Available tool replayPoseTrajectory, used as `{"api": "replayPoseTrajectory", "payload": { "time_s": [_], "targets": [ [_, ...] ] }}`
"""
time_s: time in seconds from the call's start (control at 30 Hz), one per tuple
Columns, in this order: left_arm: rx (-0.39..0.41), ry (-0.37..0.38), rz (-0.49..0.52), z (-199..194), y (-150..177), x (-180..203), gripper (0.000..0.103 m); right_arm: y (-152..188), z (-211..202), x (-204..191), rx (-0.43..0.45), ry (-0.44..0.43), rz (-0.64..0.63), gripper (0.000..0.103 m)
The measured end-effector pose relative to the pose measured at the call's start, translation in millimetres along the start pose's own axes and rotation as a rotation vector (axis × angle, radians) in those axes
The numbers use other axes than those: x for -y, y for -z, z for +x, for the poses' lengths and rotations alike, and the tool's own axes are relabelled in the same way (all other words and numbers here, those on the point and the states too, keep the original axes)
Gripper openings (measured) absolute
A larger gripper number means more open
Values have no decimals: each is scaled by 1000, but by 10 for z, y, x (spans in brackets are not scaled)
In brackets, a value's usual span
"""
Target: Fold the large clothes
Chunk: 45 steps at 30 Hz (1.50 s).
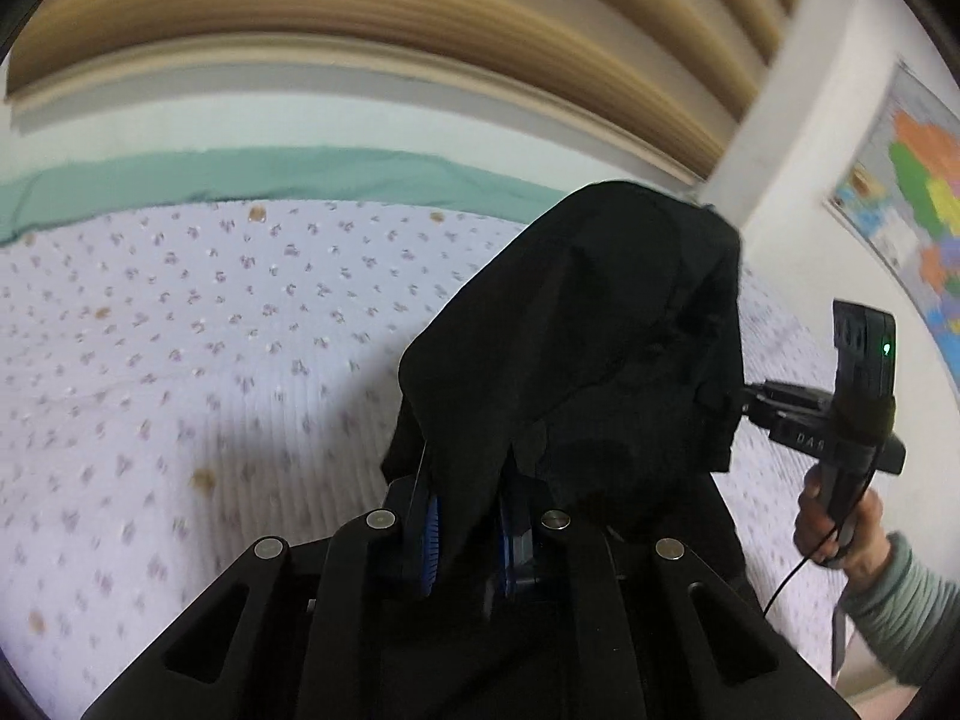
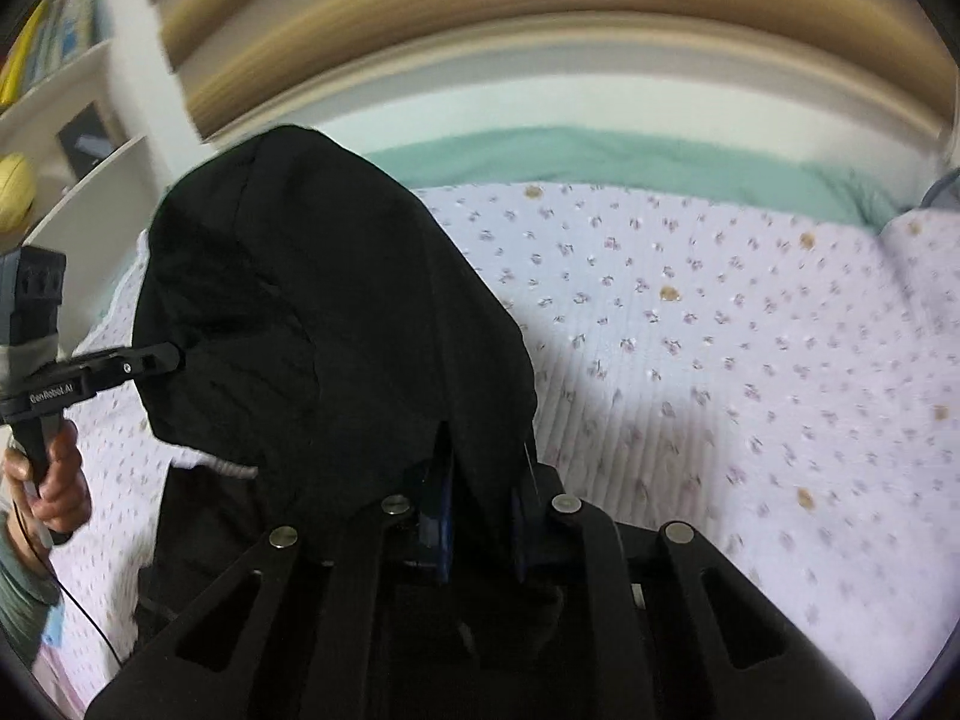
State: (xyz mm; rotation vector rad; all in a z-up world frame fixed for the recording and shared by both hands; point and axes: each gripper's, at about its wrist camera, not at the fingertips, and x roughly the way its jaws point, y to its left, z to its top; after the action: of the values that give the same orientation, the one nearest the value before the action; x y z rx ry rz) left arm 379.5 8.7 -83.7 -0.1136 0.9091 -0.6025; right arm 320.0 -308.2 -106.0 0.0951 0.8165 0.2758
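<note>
Fingers of the left gripper (image 1: 465, 531) pinched together on a fold of the black garment (image 1: 576, 360); blue pads (image 1: 429, 546) show on either side of the cloth, which rises ahead of the fingers in a dark hump and drapes back over them. Fingers of the right gripper (image 2: 480, 516) likewise clamped on the same black garment (image 2: 312, 324), cloth bunched between its blue pads (image 2: 441, 516) and heaped up ahead and to the left of the fingers.

Garment hangs between the two grippers, lifted off the bed (image 1: 180, 360); its lower part trails down below and behind the fingers in both views.

Bed cover pale lilac with small flower print and a few brown spots, ribbed texture. Beyond the fingers, at the far edge of the bed, a green sheet (image 2: 630, 162), then a tan slatted headboard (image 1: 360, 12), blurred.

Left wrist view: right of the fingers, a person's hand (image 1: 840, 528) in a grey-green sleeve (image 1: 912, 606) grips the other gripper's handle; a coloured wall map (image 1: 912, 192) beyond it.

Right wrist view: left of the fingers, the other hand (image 2: 54, 474) on its handle; white shelves (image 2: 78, 96) behind.
</note>
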Motion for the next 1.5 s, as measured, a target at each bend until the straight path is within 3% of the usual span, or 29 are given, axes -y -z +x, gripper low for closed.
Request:
{"api": "replayPoseTrajectory", "payload": {
  "time_s": [0.1, 0.27, 0.47, 0.57, 0.7, 0.73, 0.87, 0.9, 0.97, 1.0, 1.07, 1.17, 1.27, 1.33, 1.47, 1.5],
  "targets": [
    [-4, 4, 29, -323, 298, 215, 15, 198, -317, -240, 21, 13, -37, 17],
    [-91, 50, 24, -633, 913, 347, 15, 723, -620, -403, -26, 33, -84, 17],
    [-272, -84, -39, -415, 1810, 278, 16, 1718, -527, -432, -216, 65, -95, 19],
    [-351, -124, -92, -332, 2145, 203, 16, 2027, -396, -389, -318, 80, -60, 19],
    [-309, -130, -110, -617, 2155, 241, 16, 2085, -615, -295, -320, 67, 5, 20],
    [-283, -133, -108, -732, 2085, 268, 16, 2027, -705, -271, -303, 65, 19, 25],
    [-152, -106, -92, -1064, 1653, 431, 19, 1566, -1073, -265, -163, 14, 50, 32],
    [-125, -93, -89, -1081, 1553, 459, 24, 1426, -1139, -309, -127, -5, 53, 34],
    [-83, -55, -88, -1087, 1363, 563, 35, 1173, -1209, -417, -66, -49, 58, 48],
    [-72, -34, -89, -1047, 1273, 621, 38, 1027, -1209, -480, -43, -62, 58, 60],
    [-70, -21, -82, -938, 1158, 716, 38, 862, -1169, -602, -7, -66, 44, 63],
    [-88, 2, -75, -713, 1113, 824, 38, 729, -920, -762, -27, -16, 6, 63],
    [-134, 35, -100, -459, 1168, 819, 38, 839, -641, -811, -83, -27, 16, 63],
    [-197, 21, -128, -216, 1331, 738, 38, 1039, -413, -748, -170, -4, 32, 63],
    [-404, -31, -211, 402, 1851, 394, 35, 1556, 75, -561, -326, -56, 110, 58],
    [-416, -28, -234, 502, 1970, 313, 33, 1691, 156, -524, -335, -73, 124, 58]
  ]
}}
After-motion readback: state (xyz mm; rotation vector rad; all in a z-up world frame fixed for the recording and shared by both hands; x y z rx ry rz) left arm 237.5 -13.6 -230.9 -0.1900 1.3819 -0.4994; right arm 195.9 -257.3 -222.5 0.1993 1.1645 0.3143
